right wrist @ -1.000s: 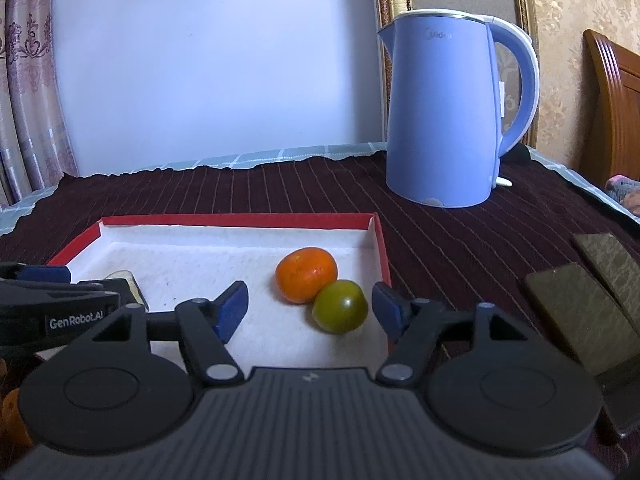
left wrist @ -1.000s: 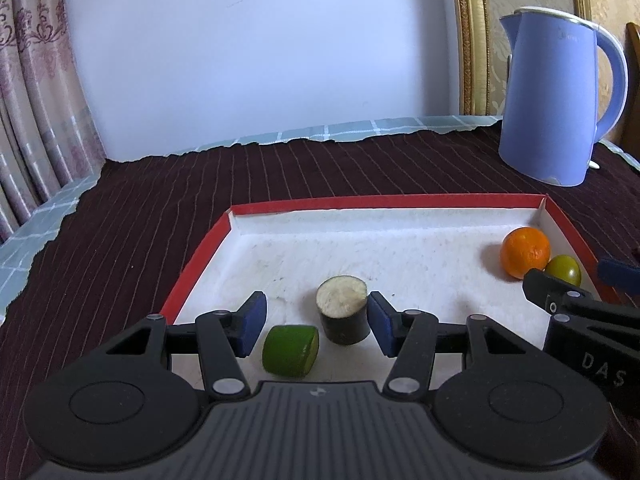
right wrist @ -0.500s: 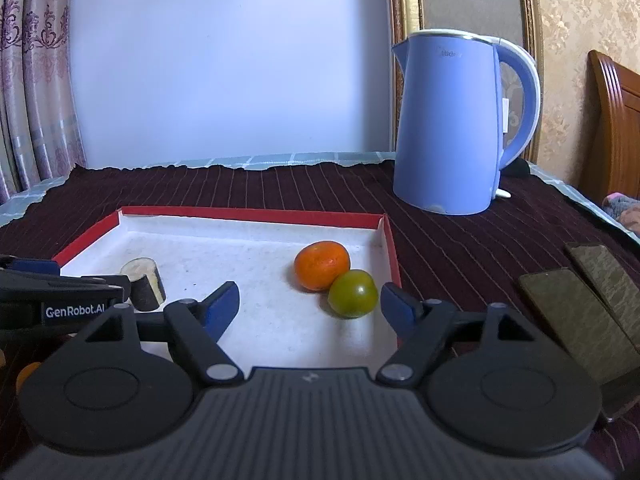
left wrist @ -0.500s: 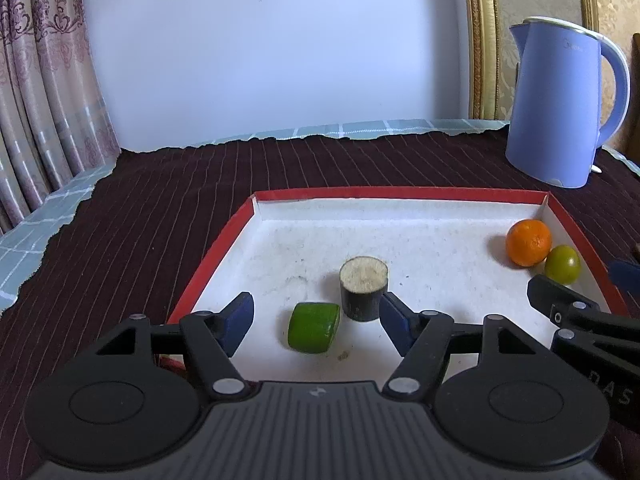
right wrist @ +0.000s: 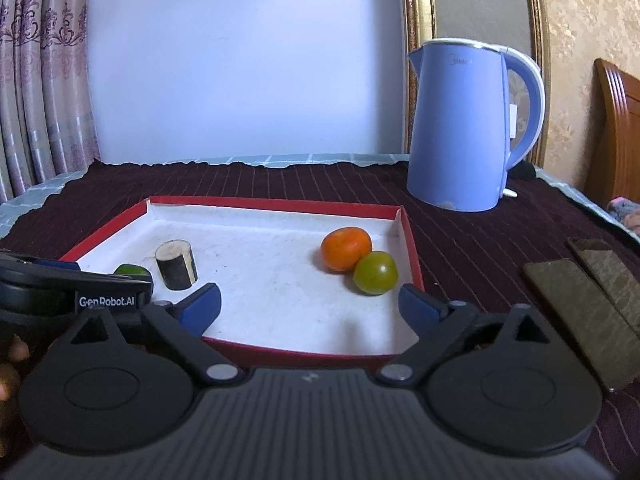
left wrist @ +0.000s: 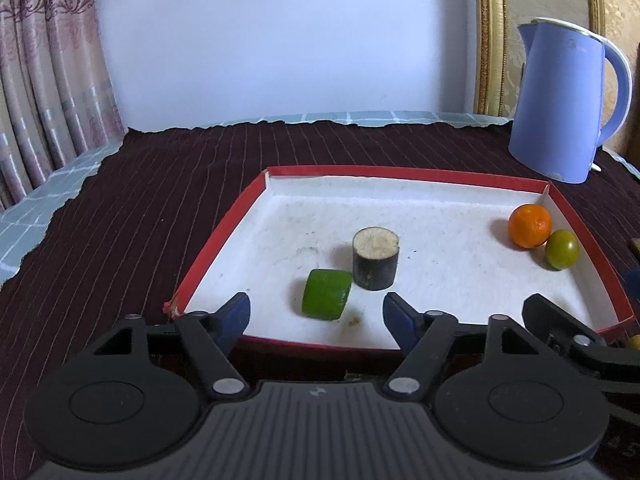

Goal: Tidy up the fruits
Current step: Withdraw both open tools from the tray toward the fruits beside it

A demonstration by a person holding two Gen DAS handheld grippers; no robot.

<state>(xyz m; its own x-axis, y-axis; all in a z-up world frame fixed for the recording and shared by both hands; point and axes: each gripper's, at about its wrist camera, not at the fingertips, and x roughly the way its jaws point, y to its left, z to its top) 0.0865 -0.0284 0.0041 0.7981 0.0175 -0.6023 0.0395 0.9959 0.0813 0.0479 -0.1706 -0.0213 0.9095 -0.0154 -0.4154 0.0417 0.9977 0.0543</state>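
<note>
The green piece [left wrist: 327, 295] and dark stub [left wrist: 375, 258] lie in the red tray [left wrist: 224, 236], orange [right wrist: 346, 249] w/ green fruit [right wrist: 375, 272] at its right. Both claws, left [left wrist: 316, 317] and right [right wrist: 309, 303], have just opened, empty, and backed off: drops look done.

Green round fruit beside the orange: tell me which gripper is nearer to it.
Right. The right gripper sits open just short of the green round fruit; the left gripper is across the tray, by the green cut piece.

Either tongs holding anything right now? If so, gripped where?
Nothing is held. The left tongs and right tongs have both just been opening and stand open and empty, short of the fruits in the red tray.
</note>
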